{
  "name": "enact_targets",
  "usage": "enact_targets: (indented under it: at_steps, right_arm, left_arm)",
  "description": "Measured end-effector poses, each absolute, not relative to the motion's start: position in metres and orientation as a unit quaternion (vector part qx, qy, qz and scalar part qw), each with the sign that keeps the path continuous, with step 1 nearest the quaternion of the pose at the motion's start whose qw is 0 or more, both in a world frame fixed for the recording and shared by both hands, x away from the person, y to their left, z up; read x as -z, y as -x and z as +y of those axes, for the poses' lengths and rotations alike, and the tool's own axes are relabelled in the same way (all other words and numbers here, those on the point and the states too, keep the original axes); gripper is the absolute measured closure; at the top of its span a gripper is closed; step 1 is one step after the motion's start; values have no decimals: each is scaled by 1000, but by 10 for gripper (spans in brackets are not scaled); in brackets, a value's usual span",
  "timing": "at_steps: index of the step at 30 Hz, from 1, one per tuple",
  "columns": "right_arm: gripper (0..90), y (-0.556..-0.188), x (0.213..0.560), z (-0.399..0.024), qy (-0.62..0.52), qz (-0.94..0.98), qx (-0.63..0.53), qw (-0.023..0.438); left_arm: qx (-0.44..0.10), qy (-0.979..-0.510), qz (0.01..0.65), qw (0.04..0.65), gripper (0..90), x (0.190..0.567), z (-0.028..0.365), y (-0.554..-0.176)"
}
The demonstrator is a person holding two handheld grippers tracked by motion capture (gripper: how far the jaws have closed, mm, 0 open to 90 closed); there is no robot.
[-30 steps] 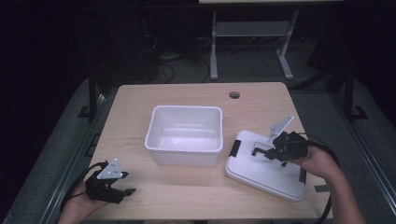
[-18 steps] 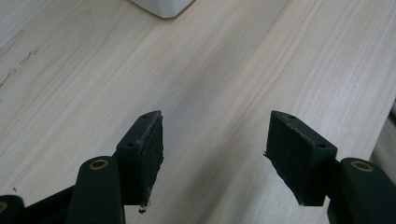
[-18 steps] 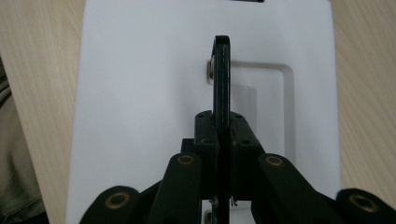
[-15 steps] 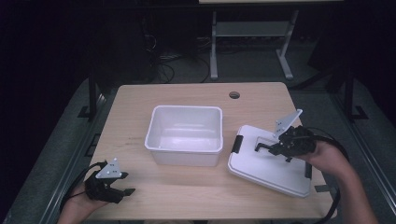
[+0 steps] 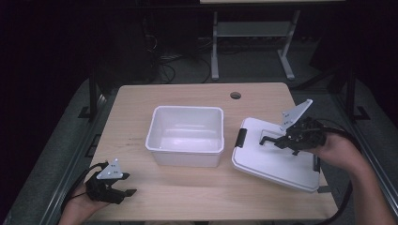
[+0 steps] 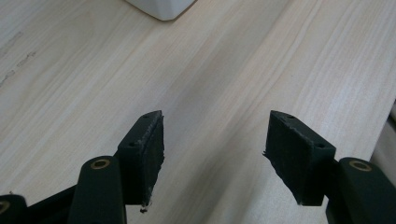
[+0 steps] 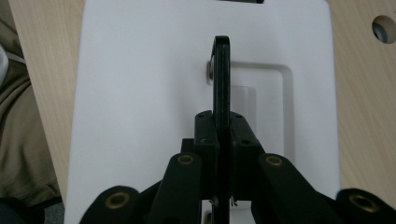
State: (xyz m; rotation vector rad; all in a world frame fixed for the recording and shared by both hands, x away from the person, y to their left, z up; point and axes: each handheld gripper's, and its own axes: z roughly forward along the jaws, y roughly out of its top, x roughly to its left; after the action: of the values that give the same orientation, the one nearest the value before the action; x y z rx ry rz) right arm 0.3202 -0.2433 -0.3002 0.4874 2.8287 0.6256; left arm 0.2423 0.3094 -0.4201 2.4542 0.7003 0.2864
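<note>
**Lid lifted by its handle, bin waiting open**

The desk [image 5: 141,105] carries two white pieces side by side, and their spacing explains the work in hand. The open bin [image 5: 185,135] sits near the middle of the desk with its mouth upward and nothing inside, so it is ready to take a cover. Just beside it, toward the person's right, lies the lid [image 5: 272,161], apart from the bin and tilted, its far side raised off the wood; that tilt reads as the result of being pulled up by one point rather than laid flat.

That point is the black handle [image 7: 221,70] in the lid's recessed centre. The right gripper [image 7: 221,122] is clamped tight on it, the jaws pressed against both faces of the upright bar, which gives a firm hold for carrying a wide, flat part. A black latch [image 5: 241,137] hangs at the lid's edge nearest the bin.

The left gripper [image 6: 215,149] rests low at the near left corner of the desk, jaws parted with only bare wood between them, probably kept clear until the lid needs steadying.
</note>
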Motion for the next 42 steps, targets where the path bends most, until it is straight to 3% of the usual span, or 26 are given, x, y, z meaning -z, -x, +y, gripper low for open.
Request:
enact_targets:
  at_steps: [24, 42]
  right_arm:
    - [838, -322, 233, -215, -121, 959, -224, 121]
    - [838, -338, 217, -165, -81, 964, -225, 115]
  left_arm:
    - [-101, -912, 265, 296, 371, 418, 312, -243]
    - [-103, -909, 270, 299, 371, 418, 317, -241]
